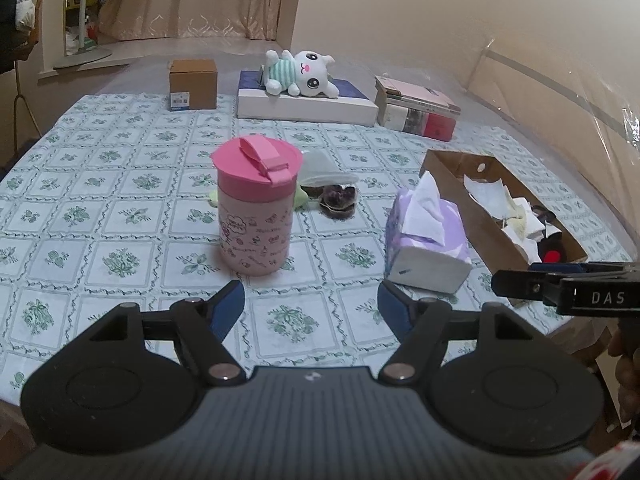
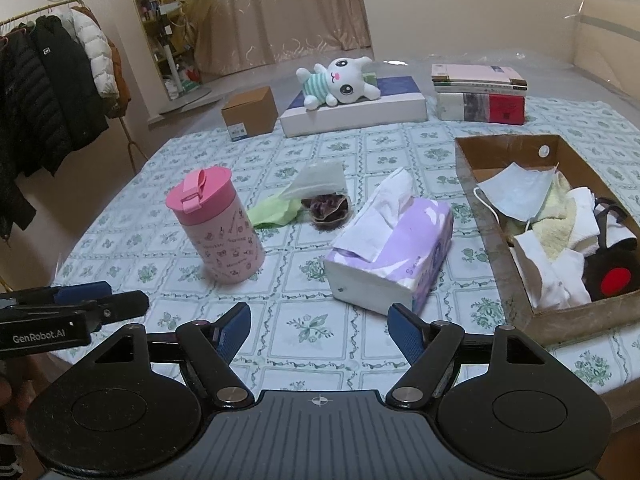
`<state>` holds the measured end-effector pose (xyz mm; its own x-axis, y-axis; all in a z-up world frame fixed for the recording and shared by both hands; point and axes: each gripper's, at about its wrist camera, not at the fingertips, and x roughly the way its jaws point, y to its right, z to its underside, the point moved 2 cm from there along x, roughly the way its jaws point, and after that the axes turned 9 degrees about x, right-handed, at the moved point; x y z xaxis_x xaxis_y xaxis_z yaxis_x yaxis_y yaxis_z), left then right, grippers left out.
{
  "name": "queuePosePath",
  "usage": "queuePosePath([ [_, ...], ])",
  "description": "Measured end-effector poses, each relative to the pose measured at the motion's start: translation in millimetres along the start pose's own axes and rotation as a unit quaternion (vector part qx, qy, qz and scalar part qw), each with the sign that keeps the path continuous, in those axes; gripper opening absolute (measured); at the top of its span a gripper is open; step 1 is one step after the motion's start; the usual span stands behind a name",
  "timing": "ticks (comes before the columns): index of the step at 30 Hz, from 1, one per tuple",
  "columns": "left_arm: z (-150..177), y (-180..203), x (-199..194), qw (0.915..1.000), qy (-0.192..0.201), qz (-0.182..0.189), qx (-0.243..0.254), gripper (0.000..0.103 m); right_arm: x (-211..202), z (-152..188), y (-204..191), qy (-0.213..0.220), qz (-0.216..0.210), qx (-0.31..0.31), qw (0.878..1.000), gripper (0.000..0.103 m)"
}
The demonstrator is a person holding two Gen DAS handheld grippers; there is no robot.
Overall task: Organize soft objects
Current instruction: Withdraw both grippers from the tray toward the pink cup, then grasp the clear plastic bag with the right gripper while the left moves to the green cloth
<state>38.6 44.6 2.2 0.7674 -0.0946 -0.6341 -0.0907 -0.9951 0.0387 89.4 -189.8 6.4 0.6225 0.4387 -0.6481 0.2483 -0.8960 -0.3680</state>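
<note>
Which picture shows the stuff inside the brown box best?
The right wrist view: the open brown cardboard box is near, its mask and cloths clear. The left wrist view shows the box edge-on, contents partly hidden.

Green cloth (image 1: 299, 199) mostly hidden behind pink tumbler (image 1: 256, 208); black plush (image 2: 612, 272) in cardboard box (image 2: 480, 200) half buried.

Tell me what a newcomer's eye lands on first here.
The pink cup stands upright near the middle of the patterned cloth, with the purple tissue pack lying beside it. At the far edge a white plush toy lies on a flat box, and the cardboard box at right holds soft things.
</note>
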Motion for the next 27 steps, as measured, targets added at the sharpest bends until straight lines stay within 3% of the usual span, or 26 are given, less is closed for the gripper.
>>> queuePosePath([
  [12,-28,-41,12,0.9999,0.002,-0.013,0.009,0.07,31,-18,6,-0.013,-0.008,0.001,1.0,0.075],
  [27,-93,-113,53,0.9998,-0.001,-0.001,0.019,0.07,86,-84,18,-0.022,-0.008,-0.039,0.999,0.075],
])
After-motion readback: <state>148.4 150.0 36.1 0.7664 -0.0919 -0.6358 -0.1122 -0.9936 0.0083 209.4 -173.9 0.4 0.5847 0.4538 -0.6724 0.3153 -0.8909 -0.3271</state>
